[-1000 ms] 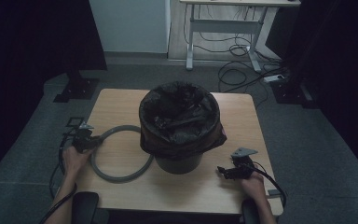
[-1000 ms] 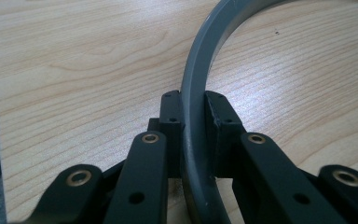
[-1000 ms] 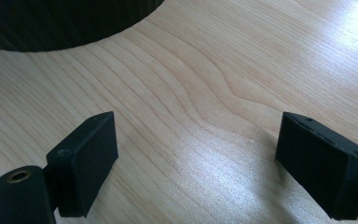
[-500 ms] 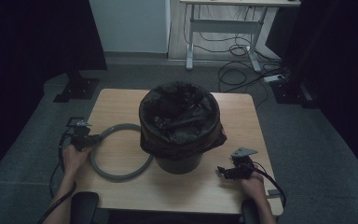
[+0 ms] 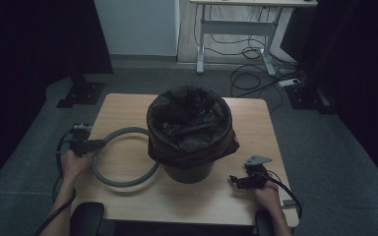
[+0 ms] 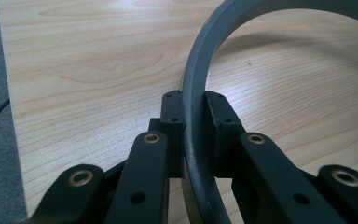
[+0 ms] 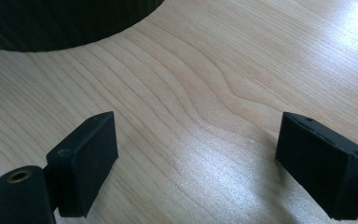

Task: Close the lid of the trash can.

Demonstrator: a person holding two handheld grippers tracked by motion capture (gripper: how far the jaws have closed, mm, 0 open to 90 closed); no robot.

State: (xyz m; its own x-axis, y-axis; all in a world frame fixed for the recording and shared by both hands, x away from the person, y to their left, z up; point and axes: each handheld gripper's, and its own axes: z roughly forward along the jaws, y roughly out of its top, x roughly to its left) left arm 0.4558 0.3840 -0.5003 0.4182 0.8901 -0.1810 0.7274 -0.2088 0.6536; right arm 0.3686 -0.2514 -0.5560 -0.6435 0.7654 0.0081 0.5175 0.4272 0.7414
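On the left half of the bench, a grey ring [image 5: 123,158] lies mostly flat, its right arc tucked against the base of the bin [image 5: 189,169]. Left gripper [image 5: 91,145] has its jaws nearly closed, pinching the ring's left-hand rim; the left gripper view has both pads tight on the band's inner and outer faces [image 6: 193,126]. Grip at the rim probably gives a handle to lift the ring over the bin and clamp the bag. The near-left edge may be just off the wood, hard to tell from the high view.

Black bag [image 5: 189,125] lines the bin, top folded out over the rim, loose and crumpled, so likely waiting for the ring. Right gripper [image 5: 236,181] rests near the bin's right side, jaws wide apart, nothing between them, just bare wood [image 7: 200,140]; looks ready to steady the bin.

Bench [image 5: 256,128] is pale wood grain. Around it is grey carpet [image 5: 325,162], dark curtains at both sides, a white desk frame [image 5: 236,34] and loose cables [image 5: 256,73] far back.
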